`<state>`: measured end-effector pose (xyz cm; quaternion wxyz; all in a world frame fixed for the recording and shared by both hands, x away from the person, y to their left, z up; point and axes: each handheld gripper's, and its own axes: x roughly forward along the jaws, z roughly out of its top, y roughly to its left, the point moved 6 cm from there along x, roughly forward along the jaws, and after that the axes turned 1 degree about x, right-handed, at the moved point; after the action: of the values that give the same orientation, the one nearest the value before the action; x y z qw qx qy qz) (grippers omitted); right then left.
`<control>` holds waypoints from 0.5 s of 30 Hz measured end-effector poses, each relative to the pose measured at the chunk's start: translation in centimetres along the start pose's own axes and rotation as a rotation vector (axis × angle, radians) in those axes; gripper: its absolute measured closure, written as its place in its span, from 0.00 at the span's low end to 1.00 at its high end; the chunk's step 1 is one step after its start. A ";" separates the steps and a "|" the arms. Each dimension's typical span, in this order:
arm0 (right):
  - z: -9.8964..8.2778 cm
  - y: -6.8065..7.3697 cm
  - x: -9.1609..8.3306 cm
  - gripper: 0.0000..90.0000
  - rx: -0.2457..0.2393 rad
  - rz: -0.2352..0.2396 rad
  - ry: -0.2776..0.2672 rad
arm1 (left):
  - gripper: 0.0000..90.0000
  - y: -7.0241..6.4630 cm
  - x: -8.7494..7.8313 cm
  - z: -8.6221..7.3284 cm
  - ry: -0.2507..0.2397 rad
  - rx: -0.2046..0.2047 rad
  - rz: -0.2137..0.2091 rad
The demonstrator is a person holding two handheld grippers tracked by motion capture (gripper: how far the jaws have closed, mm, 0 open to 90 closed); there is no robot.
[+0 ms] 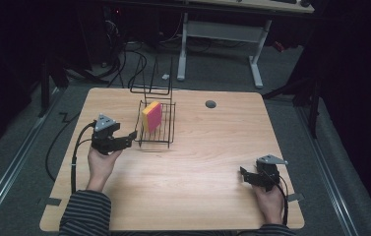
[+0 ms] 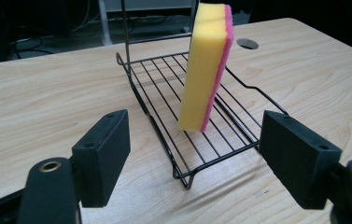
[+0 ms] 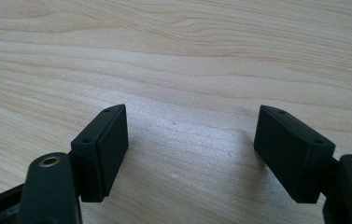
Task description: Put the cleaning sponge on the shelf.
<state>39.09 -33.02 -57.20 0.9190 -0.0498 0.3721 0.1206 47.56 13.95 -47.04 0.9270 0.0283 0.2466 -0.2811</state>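
A dim room with dark floor, cables and a white-legged desk at the back surrounds the pale wooden worktop (image 1: 198, 162).

High view: a black wire dish rack (image 1: 167, 140) sits left of the worktop's middle, and the yellow-and-pink rectangular sponge (image 1: 152, 116) stands on edge inside it, on the flat grid. The left gripper (image 1: 124, 139) hovers just beside the rack's near-left corner, fingers pointing at it. The right gripper (image 1: 246, 176) rests well apart, near the right front edge. A round grey cable hole (image 1: 210, 104) lies beyond the rack.

Left gripper view: the two black fingers (image 2: 102, 156) stand spread wide with nothing between them; the rack's front corner (image 2: 190, 175) lies just ahead and the sponge (image 2: 206, 70) stands upright farther in, yellow face toward the camera, pink layer behind. This close look shows the sponge balanced on its narrow lower edge on the wires, which the high view leaves unclear. If the sponge is to be picked up, the fingers should probably go in above the front rail, square to the broad faces, and close gently mid-height, since foam gives and a standing sponge may tip at a nudge.

Right gripper view: spread black fingers (image 3: 101, 151) above bare wood grain (image 3: 187, 60), holding nothing; it adds little beyond confirming that this hand is idle.
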 end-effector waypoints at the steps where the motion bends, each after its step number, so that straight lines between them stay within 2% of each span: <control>1: 0.0 0.0 0.0 0.29 0.000 0.000 0.000 | 0.28 0.0 -0.1 0.0 -0.003 -0.001 0.001; 6: 0.0 0.0 0.0 0.29 0.000 0.000 0.000 | 0.29 0.3 -0.7 -0.4 -0.012 -0.021 0.000; 15: 0.0 0.0 0.0 0.29 0.000 0.000 0.000 | 0.29 0.8 -2.1 -0.9 -0.023 -0.033 0.010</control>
<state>39.09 -33.02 -57.20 0.9190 -0.0499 0.3722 0.1205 46.09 15.79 -46.91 0.9316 0.0111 0.2402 -0.2727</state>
